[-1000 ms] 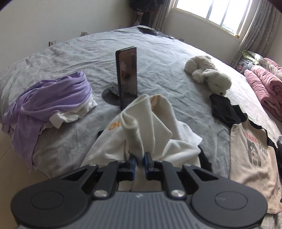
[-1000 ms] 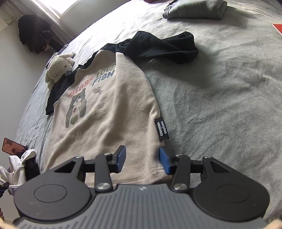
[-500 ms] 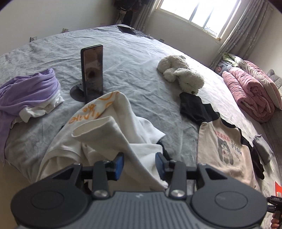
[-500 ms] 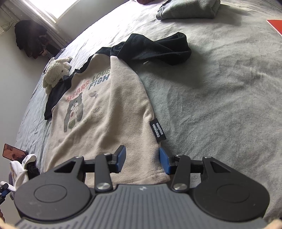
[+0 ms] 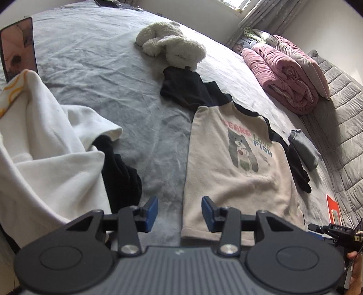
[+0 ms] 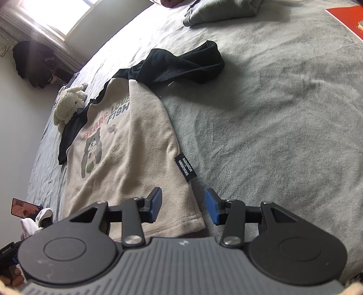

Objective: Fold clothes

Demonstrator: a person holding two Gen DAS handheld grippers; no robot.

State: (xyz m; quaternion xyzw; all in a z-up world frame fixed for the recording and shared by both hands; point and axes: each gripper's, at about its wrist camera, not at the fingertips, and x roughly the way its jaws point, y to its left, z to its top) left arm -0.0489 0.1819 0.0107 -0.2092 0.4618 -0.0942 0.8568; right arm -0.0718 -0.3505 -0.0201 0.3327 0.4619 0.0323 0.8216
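A beige sweatshirt (image 5: 233, 163) with black sleeves and a bear print lies flat on the grey bed (image 5: 113, 74). My left gripper (image 5: 179, 213) is open just above the hem's left corner, with only the shirt's edge and bare bedding between its pads. A crumpled white garment (image 5: 45, 147) lies to its left, free of the gripper. In the right wrist view, my right gripper (image 6: 184, 205) is open over the opposite hem corner of the sweatshirt (image 6: 127, 158), below its black side label (image 6: 186, 168). Neither gripper holds anything.
A white plush toy (image 5: 172, 45) lies beyond the shirt's black sleeve (image 5: 188, 88). A phone on a stand (image 5: 18, 47) is at far left and a rolled pink quilt (image 5: 288, 74) at right. A folded grey garment (image 6: 222, 9) and a red card (image 6: 349, 18) lie farther off.
My left gripper opened and let go of the white garment, then swung right to the beige sweatshirt's hem. The right gripper stayed open and shifted only slightly.
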